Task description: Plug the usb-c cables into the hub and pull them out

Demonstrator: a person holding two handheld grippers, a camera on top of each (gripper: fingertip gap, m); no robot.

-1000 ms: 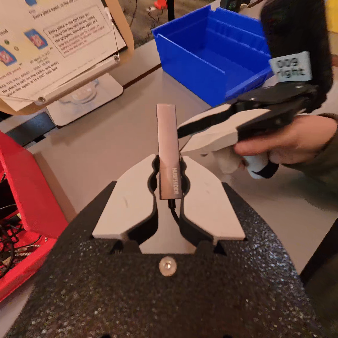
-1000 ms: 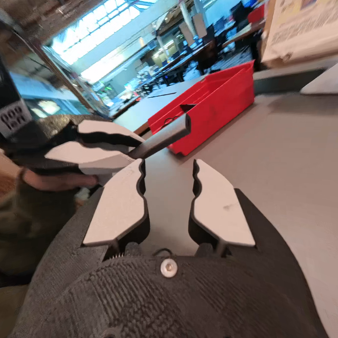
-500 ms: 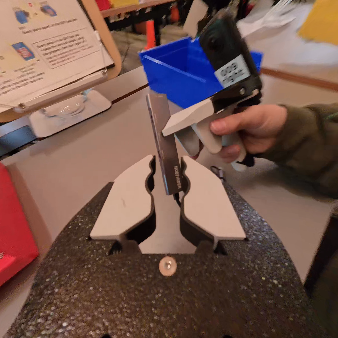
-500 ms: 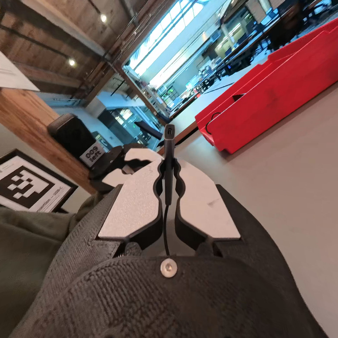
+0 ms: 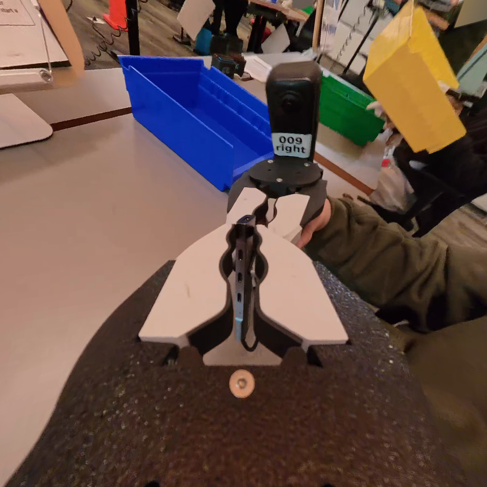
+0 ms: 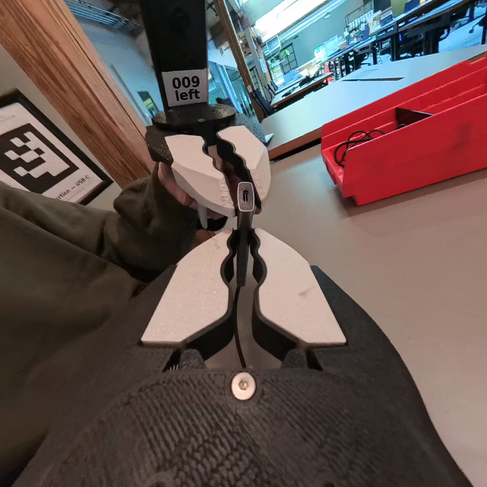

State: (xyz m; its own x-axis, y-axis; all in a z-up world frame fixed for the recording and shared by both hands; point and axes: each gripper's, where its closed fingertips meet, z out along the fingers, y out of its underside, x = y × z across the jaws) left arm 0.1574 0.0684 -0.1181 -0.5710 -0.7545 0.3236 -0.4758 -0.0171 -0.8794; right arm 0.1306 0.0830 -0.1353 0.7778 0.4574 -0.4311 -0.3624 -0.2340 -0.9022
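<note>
The slim grey hub (image 5: 241,276) stands edge-on between the fingertips of both grippers, which face each other. My left gripper (image 5: 243,232) is shut on its flat sides, and a row of ports on its narrow edge faces that camera. My right gripper (image 6: 242,232) is shut on the hub (image 6: 243,250) from the opposite side. The hub's end port (image 6: 246,195) shows at its top. The hub's short black cable (image 6: 238,329) hangs from its lower end. The right gripper (image 5: 266,210) and the left gripper (image 6: 232,195) each show in the other's view. No loose cable is held.
On the grey table an open blue bin (image 5: 184,118) stands ahead of the left gripper, with a green bin (image 5: 347,116) and a yellow box (image 5: 411,79) beyond. A red bin (image 6: 408,158) with black cables (image 6: 353,142) stands to the right gripper's right. A paper stand's base (image 5: 21,126) is far left. My two grippers' fingertips are within a few centimetres of each other.
The right gripper closed on the hub that the left held. The hub turned edge-on in the left jaw, and both grippers swung round to face each other.
</note>
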